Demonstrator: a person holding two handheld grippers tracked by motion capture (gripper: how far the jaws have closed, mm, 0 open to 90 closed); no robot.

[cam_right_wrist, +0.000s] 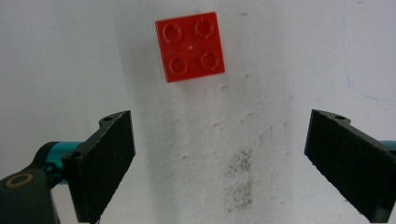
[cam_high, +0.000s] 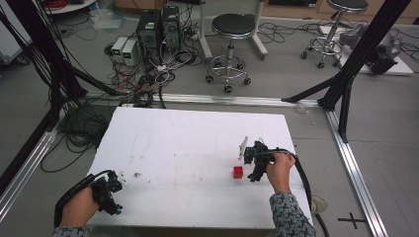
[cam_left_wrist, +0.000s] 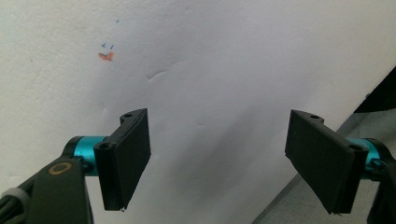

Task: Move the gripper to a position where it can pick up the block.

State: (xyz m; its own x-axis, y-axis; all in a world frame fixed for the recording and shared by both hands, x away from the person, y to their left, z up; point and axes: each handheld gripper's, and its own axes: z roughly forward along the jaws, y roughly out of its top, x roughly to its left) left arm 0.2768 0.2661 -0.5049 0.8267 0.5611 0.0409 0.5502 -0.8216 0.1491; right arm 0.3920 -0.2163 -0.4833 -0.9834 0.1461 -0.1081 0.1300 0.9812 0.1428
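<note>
Left tongs (cam_high: 109,193): held in the person's left hand (cam_high: 79,207) at the near left corner of the white flat-topped bench (cam_high: 197,133), close to its near and left edges. In the left gripper view the two black jaws stand wide apart with nothing between them (cam_left_wrist: 217,158), only bare white surface with a small orange and blue mark (cam_left_wrist: 107,53); the bench edge and grey floor (cam_left_wrist: 289,200) show just beside the right-hand jaw.
Right tongs (cam_high: 256,165): held in the person's right hand (cam_high: 279,170), patterned sleeve (cam_high: 289,215) below, near the bench's right edge. In the right gripper view the jaws are spread wide and empty (cam_right_wrist: 219,158), above a grey smudge (cam_right_wrist: 239,184) on the white surface.
Small square red plastic brick with four studs (cam_high: 238,172): flat on the bench, just left of the right tongs and apart from them; in the right gripper view it lies ahead of the jaws (cam_right_wrist: 190,45), studs up, touching neither, with open surface on all sides.
Open room: the middle and far half of the bench are bare apart from faint stains.
Hard to make out: a small white piece (cam_high: 242,148) by the far side of the right tongs; whether it belongs to them, I cannot tell.
Beyond the bench: tangled black cables (cam_high: 143,84), two dark computer towers (cam_high: 159,27), two round black stools on chrome wheeled bases (cam_high: 232,29), and black frame posts (cam_high: 356,54) cut off by the top of the high view.
</note>
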